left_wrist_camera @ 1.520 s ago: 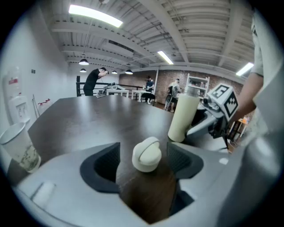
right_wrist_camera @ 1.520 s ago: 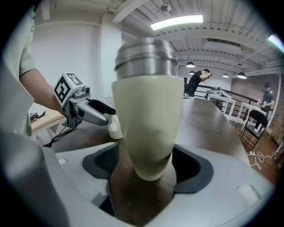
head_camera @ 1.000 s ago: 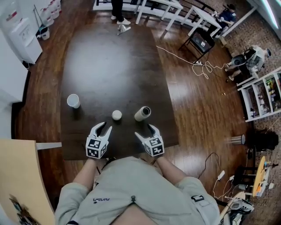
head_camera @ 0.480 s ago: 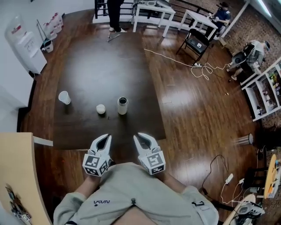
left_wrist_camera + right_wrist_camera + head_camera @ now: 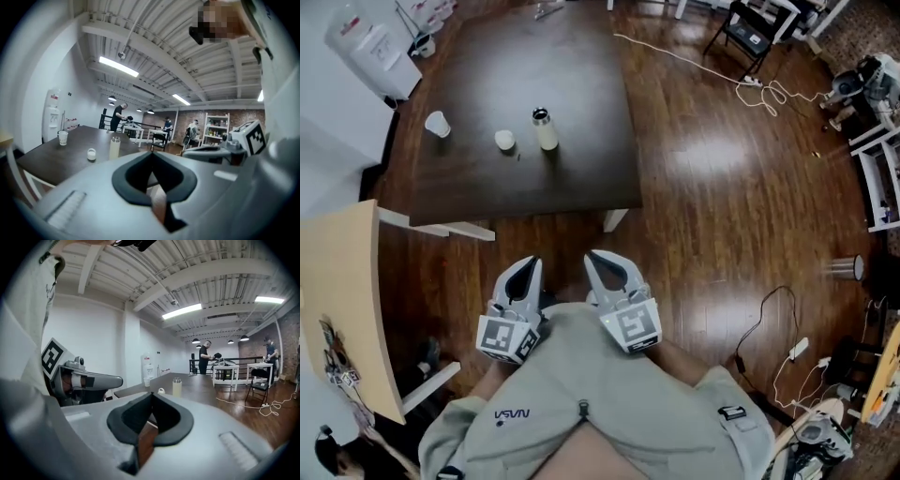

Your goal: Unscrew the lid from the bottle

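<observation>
The cream bottle (image 5: 544, 129) stands upright on the dark table (image 5: 534, 178), its mouth uncovered, and also shows in the left gripper view (image 5: 114, 148) and the right gripper view (image 5: 176, 387). Its white lid (image 5: 504, 140) lies on the table just left of it. Both grippers are held close to my body, well back from the table. My left gripper (image 5: 528, 268) is shut and empty. The jaws of my right gripper (image 5: 598, 261) have just been closing with nothing between them and are shut now.
A white paper cup (image 5: 437, 124) stands further left on the table. A water dispenser (image 5: 370, 47) is at the far left and a tan board (image 5: 347, 300) beside me. Cables (image 5: 769, 94) trail over the wooden floor near a folding chair (image 5: 750, 28). People stand at benches (image 5: 225, 366) beyond.
I have stepped back, so the table now lies far ahead. Both grippers came away from the bottle and lid, rose toward my body, and their jaws closed empty.
</observation>
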### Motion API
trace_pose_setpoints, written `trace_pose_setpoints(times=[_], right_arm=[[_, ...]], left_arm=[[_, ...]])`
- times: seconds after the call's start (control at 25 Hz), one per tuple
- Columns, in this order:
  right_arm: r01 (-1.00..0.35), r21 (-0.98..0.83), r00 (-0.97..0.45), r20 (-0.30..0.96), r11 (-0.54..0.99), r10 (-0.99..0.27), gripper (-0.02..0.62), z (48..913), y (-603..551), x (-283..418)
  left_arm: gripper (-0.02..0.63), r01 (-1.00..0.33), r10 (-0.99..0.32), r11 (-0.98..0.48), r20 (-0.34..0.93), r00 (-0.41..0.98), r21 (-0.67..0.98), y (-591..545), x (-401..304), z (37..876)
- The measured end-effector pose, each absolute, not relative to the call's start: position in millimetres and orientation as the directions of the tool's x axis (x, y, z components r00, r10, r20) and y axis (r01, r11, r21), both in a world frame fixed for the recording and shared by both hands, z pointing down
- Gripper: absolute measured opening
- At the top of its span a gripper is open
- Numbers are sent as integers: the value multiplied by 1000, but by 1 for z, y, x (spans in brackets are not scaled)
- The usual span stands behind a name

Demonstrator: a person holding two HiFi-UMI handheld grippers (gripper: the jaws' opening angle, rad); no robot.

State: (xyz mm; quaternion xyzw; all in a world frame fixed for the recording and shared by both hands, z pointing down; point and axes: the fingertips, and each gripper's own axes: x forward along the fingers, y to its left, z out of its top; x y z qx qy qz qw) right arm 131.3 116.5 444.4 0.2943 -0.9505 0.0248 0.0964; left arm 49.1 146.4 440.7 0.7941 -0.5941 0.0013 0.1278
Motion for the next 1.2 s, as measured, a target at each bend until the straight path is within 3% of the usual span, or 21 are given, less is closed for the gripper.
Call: trace_pose_setpoints(times=[1.2], right_arm=[[-517,46,-839,170,855,-517,-2,436,165,149]], left_arm=[[2,-944,-948,-265,124,291,195,182,86,432]])
